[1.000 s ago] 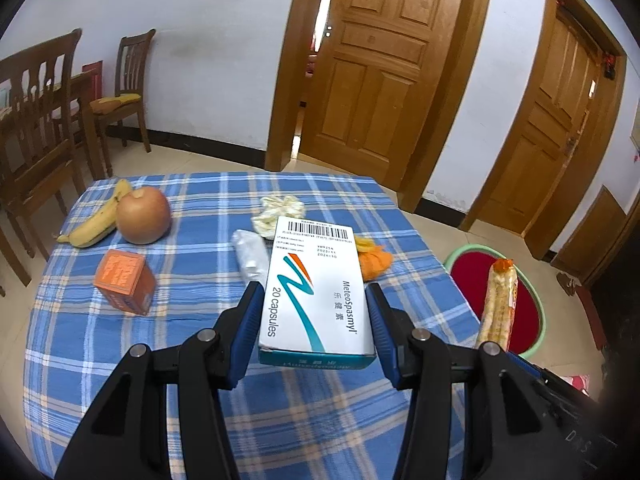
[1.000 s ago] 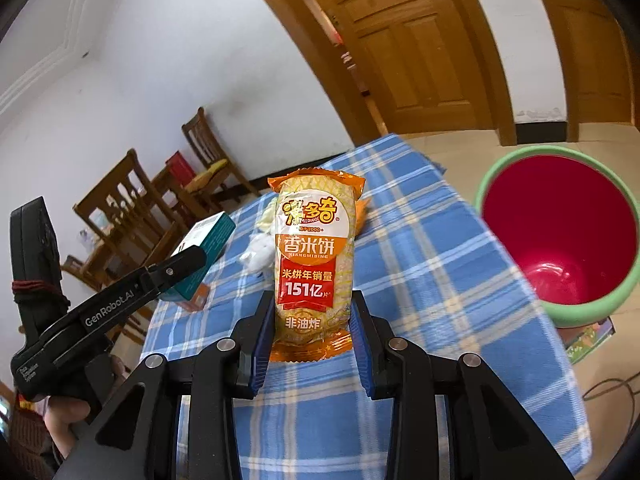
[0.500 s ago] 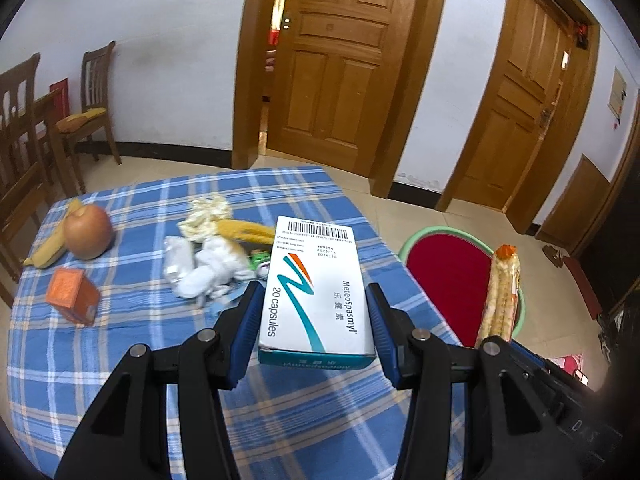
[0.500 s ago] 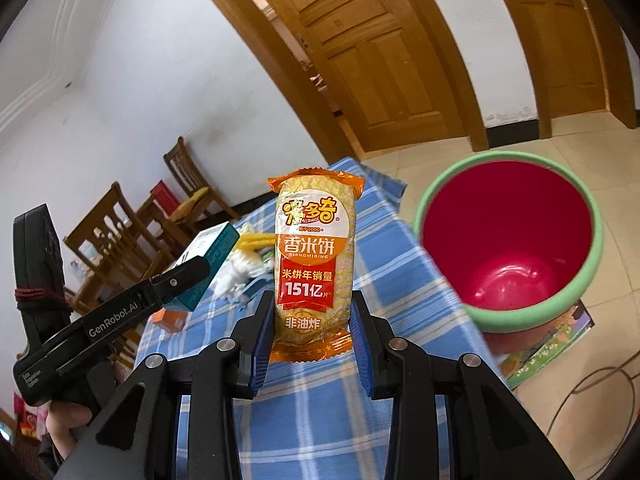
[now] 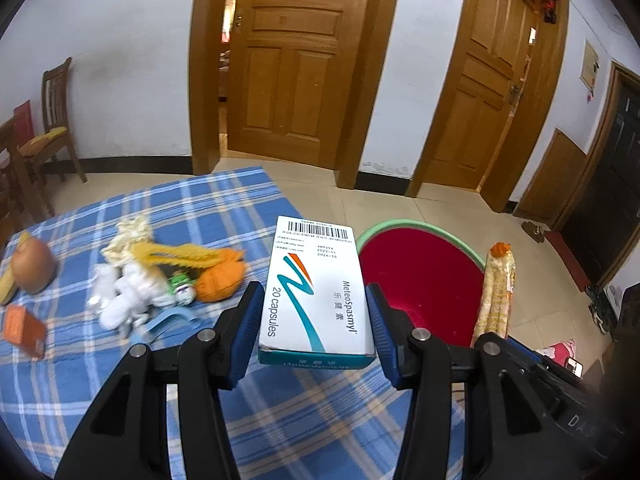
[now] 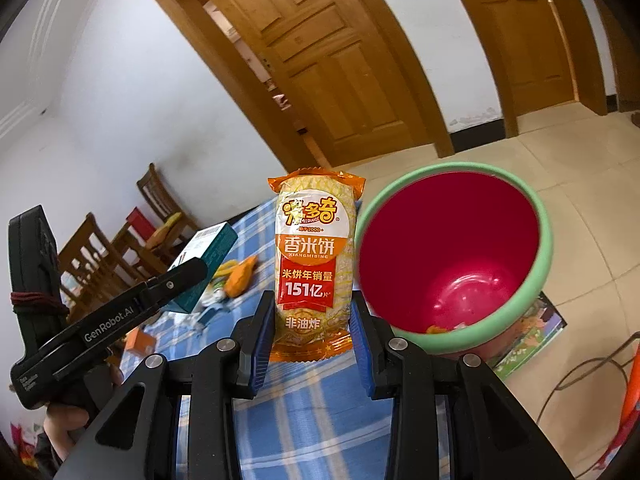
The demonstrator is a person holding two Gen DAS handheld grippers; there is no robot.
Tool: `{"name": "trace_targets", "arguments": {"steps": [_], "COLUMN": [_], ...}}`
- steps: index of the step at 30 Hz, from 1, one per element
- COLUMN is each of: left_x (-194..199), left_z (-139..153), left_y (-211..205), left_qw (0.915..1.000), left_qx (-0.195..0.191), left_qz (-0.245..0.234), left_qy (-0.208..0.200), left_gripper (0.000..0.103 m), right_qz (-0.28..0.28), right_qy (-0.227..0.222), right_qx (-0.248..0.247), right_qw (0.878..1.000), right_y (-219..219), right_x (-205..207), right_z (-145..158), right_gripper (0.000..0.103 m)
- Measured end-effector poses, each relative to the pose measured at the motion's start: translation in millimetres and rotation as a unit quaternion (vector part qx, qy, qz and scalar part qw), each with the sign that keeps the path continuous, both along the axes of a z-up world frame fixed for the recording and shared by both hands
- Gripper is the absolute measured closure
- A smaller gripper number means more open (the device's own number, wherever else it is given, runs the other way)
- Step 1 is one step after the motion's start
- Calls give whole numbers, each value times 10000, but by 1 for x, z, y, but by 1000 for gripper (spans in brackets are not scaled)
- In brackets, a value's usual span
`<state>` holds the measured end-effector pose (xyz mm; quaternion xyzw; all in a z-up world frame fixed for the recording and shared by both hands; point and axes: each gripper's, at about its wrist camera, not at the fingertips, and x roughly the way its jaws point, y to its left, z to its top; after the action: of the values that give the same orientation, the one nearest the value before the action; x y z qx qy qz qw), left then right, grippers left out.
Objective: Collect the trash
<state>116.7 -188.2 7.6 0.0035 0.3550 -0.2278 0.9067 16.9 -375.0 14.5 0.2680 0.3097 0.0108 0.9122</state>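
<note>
since a second ago both grippers have swung off the table [image 5: 120,216] toward the red bin [image 6: 544,248]. the left gripper [image 5: 314,320] clamps the medicine box [image 5: 316,288], the right gripper [image 6: 312,320] clamps the rice cracker pack [image 6: 314,256]. only the right view shows scraps at the bin's bottom.

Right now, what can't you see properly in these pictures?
- Left wrist view: pile of trash on the table is blurred.
- Left wrist view: medicine box hides part of the red bin.
- Right wrist view: snack packet covers the bin's near-left rim; scraps at its bottom too small to name.
</note>
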Motion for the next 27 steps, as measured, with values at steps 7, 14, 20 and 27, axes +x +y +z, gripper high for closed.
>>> {"name": "trace_targets", "arguments": {"steps": [7,14,20,27], "left_x": [14,22,28,36], "left_z": [-9,-17,-26,-39], "left_y": [-28,-55,-79,-100], "left_qw": [9997,9988,9976,9955], "left_qx": [-1,89,252,392], "left_qz": [-235,-476,-636,-831], "left_qy": [60,62,133,225], "left_gripper": [51,51,51,51], "right_qz": [-239,-432,-508,-623], "right_qy": [86,203,365,546], "right_qx": [-43,-43,11,33], "right_qw": [9997,9989,9980,9966], "right_y": [-20,-43,-54,-62], "right_x": [5,8,16,23], "right_z": [-7,-18,-31,-42], "right_gripper": [67,67,67,67]}}
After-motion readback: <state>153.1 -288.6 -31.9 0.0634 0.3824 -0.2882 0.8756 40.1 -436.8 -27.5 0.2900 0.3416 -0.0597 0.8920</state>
